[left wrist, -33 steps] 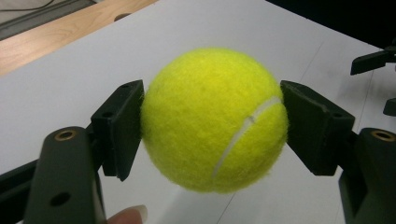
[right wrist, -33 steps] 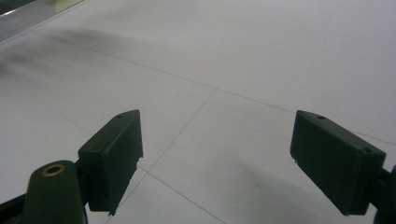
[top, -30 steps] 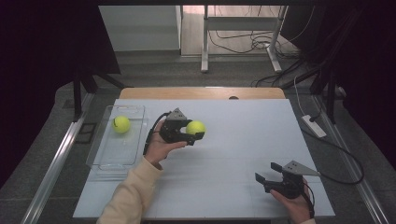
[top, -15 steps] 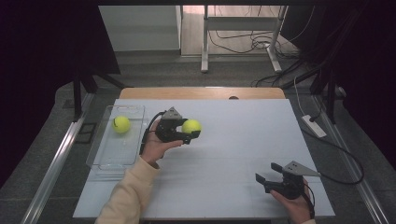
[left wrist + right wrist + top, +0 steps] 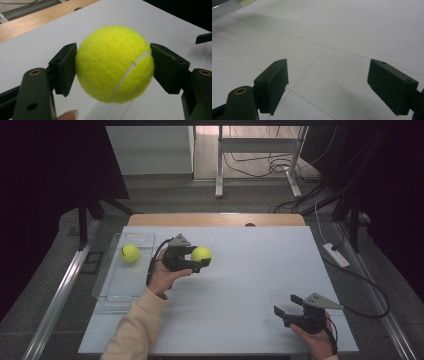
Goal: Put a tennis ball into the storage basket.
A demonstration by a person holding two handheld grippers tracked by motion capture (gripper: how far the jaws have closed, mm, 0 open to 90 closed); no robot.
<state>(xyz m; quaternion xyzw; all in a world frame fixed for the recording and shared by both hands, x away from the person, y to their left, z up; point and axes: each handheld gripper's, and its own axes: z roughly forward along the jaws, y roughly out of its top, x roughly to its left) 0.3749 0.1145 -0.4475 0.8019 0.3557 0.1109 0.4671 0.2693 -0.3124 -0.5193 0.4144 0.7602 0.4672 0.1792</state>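
My left gripper (image 5: 201, 256) is shut on a yellow tennis ball (image 5: 201, 254), held above the white table just right of the clear tray. In the left gripper view the ball (image 5: 114, 63) sits squarely between the two black pads (image 5: 65, 67), which press on both its sides. A second tennis ball (image 5: 130, 253) lies in the far end of the clear plastic tray (image 5: 116, 290). Near the front right corner, my right gripper (image 5: 286, 306) rests low with its jaws wide apart; in the right gripper view the gripper (image 5: 328, 87) has nothing but bare table between its pads.
The white table top (image 5: 250, 270) has a wooden strip (image 5: 215, 219) along its far edge. A white power strip (image 5: 336, 255) and cables lie on the floor to the right. Metal rails run along both sides of the table.
The left gripper has carried the tennis ball a little to the left, toward the tray. The right gripper has stayed put.
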